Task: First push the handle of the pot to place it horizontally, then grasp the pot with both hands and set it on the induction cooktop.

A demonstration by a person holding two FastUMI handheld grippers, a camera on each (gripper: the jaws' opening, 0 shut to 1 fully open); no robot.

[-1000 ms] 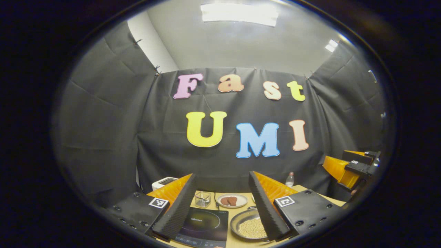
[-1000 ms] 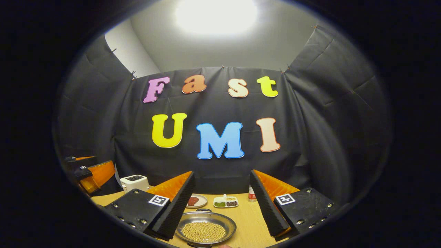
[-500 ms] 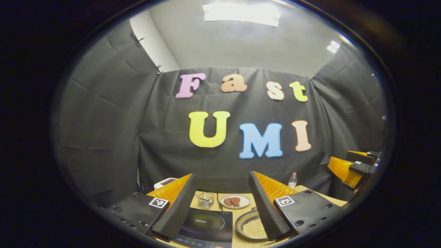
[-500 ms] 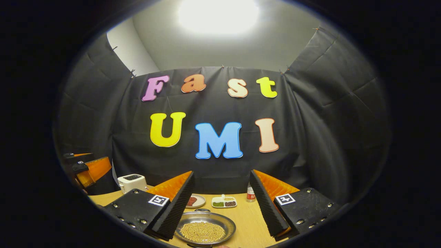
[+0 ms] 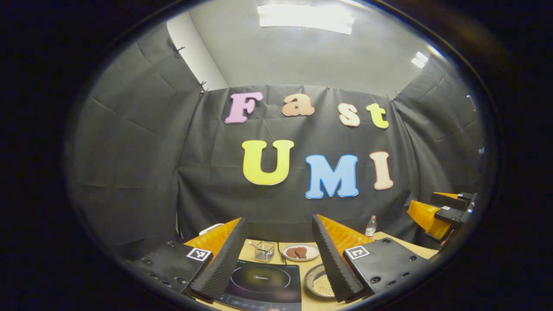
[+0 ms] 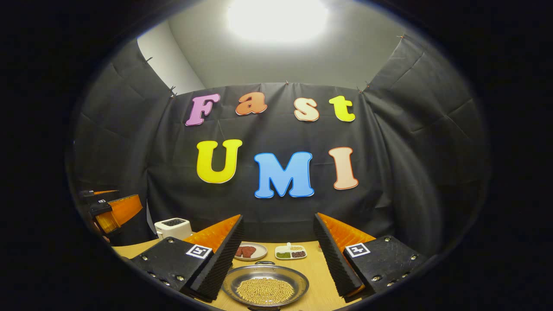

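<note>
We see the wooden table [image 6: 317, 276] at the bottom of both views, before the black cloth wall. On it the largest thing is the black induction cooktop [image 5: 263, 283], lying flat between the fingers of the left tool [image 5: 278, 259] in the left gripper view. Just beside the cooktop, on its right in this view, stands the pot [image 5: 317, 283], a shallow metal one with yellow grains inside; the right finger of this tool covers part of it. In the right gripper view the pot [image 6: 265, 287] lies between the fingers of the right tool [image 6: 278, 257], low in the picture, and a small handle shows at its far rim.

Both tools are released, with the fingers spread wide and nothing between them. They are held above the table and touch nothing. Each one also shows at the edge of the other's view, the right tool [image 5: 443, 211] and the left tool [image 6: 110, 209].

Behind the pot we see a white toaster [image 6: 173, 227], a plate with brown pieces [image 6: 248, 251], a small divided dish [image 6: 290, 252], a clear glass container [image 5: 264, 251] and a bottle [image 5: 370, 226] near the wall.
</note>
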